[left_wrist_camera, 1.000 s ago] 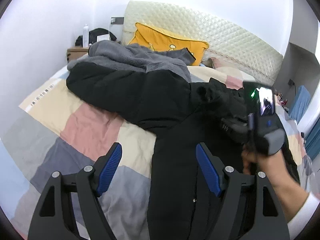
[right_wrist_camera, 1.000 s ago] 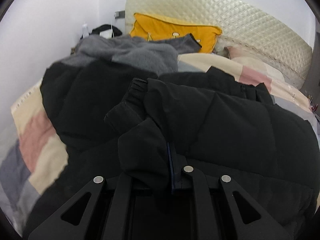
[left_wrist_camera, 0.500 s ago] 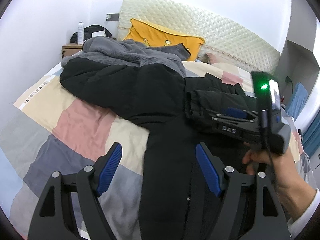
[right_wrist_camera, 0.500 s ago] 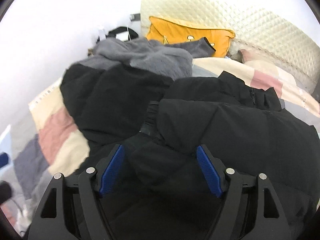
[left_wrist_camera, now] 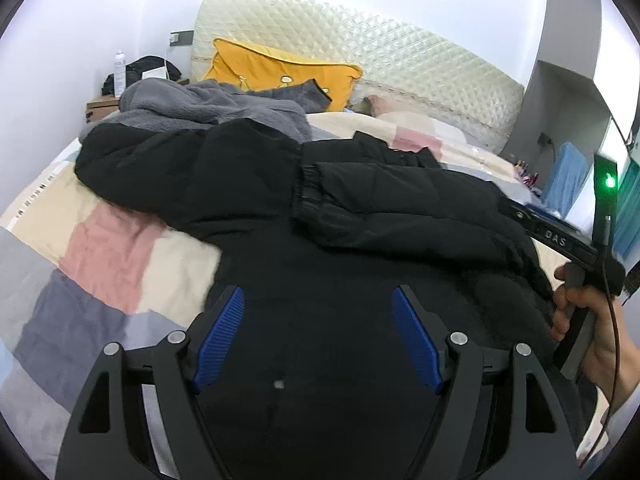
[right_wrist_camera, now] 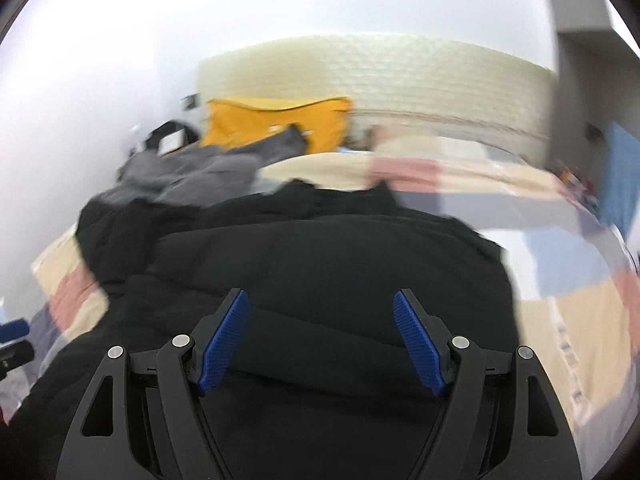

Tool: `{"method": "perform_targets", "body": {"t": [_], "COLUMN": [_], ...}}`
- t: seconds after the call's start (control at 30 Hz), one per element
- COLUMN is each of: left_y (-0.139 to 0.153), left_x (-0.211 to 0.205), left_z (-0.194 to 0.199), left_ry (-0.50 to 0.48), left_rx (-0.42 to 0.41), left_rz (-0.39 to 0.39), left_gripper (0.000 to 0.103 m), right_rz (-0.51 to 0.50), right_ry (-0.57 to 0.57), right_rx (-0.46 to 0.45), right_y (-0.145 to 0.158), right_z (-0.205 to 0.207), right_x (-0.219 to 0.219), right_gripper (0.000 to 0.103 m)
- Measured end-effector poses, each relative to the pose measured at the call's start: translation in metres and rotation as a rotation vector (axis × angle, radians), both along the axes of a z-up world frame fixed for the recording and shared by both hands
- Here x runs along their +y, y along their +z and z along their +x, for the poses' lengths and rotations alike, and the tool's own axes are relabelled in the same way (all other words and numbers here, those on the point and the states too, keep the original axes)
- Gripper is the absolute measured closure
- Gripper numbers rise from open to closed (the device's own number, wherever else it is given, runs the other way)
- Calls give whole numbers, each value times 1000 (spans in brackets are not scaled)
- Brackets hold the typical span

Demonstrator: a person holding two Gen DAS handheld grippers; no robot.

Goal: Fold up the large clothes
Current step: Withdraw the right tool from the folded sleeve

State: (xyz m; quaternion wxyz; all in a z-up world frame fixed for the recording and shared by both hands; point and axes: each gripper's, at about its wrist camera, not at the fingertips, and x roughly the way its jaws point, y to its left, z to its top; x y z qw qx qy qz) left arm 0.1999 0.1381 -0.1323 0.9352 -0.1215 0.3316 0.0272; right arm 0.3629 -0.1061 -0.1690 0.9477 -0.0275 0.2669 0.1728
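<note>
Mostly black jacket (left_wrist_camera: 360, 208), right view blurred, both tongs (right_wrist_camera: 320, 336) spread, empty.

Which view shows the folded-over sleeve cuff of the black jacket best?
Left wrist view: the sleeve cuff is sharp, lying across the black jacket. The right wrist view is motion-blurred; the cuff cannot be made out there.

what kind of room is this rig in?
Most likely a bedroom: a bed with a patchwork quilt, a quilted cream headboard with a yellow pillow against it, and a bedside table with a bottle. A black coat lies across the quilt.
</note>
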Motion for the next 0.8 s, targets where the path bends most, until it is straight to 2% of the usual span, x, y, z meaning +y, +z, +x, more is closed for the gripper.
{"method": "perform_targets", "body": {"t": [0.17, 0.3, 0.4, 0.7, 0.8], "left_y": [-9, -18, -24, -40, -44], "left_x": [-20, -35, -39, -47, -52], "left_z": [0, 6, 12, 21, 22], "left_ry": [42, 36, 30, 37, 35], "left_rx": [17, 38, 59, 111, 120], "left_rz": [22, 105, 111, 180, 204], "left_gripper": [27, 27, 27, 26, 26], "right_rz": [52, 62, 52, 57, 16], "right_ry": [-114, -147, -154, -168, -167], "right_rx": [17, 45, 57, 144, 176], "right_y": [-16, -37, -56, -101, -108], "right_z": [11, 12, 13, 29, 33], "right_x": [-70, -109, -130, -149, -143], "right_gripper": [29, 29, 29, 29, 29]}}
